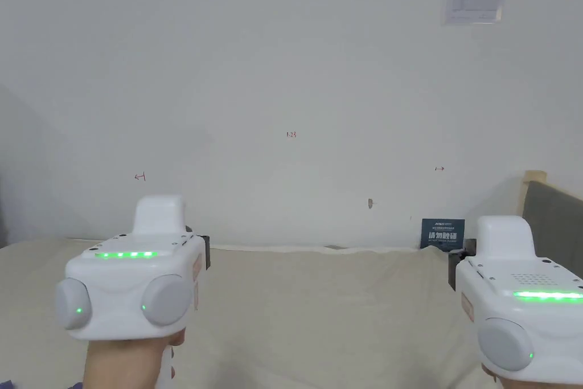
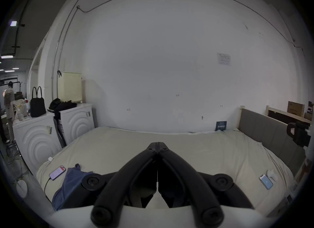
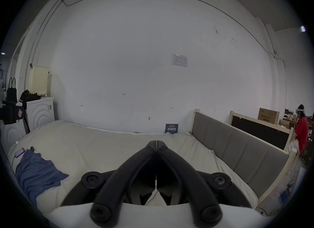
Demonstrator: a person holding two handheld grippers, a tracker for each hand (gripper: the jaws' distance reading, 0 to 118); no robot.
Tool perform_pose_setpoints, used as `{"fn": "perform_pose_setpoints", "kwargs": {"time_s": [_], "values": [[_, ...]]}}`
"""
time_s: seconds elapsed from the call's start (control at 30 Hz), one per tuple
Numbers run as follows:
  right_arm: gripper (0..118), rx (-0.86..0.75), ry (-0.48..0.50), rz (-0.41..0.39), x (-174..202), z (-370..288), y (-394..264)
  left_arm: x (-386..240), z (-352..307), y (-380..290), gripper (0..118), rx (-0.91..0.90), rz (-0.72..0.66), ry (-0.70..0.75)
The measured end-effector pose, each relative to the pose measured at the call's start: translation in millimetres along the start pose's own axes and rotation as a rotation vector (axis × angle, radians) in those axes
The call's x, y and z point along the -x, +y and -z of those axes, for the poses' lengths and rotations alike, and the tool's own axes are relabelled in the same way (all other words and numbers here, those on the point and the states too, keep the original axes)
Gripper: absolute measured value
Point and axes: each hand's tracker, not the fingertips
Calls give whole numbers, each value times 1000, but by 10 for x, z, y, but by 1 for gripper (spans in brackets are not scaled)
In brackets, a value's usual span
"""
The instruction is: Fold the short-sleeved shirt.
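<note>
Blue shirt [image 3: 36,172] crumpled on bed [image 3: 102,146], both grippers apparently closed, empty

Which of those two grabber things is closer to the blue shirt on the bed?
Left. The left gripper hangs just beside the blue shirt; the right gripper is farther toward the headboard side.

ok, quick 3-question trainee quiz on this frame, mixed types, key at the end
1. True or false: the left tool is shut on the blue shirt.
2. Multiple choice: the blue shirt lies A) crumpled near the bed's left edge, B) flat in the middle of the bed, C) draped over the headboard.
3. Fill in: beside the shirt lies a ___ with a cable plugged in.

Key: 1 false, both tools, right tool included, are shut and hold nothing. 2 A. 3 phone.
</note>
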Motion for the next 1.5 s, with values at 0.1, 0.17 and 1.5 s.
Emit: {"fn": "perform_pose_setpoints", "kwargs": {"time_s": [0.1,0.17,1.5], "values": [[0,19,-3,7,-48,41,4,-54,-135,-141,0,-6,12,10],[0,36,9,27,-40,44,-9,-81,-140,-165,0,-5,23,15],[0,115,482,-8,2581,119,-188,2540,-880,-737,0,194,12,395]]}}
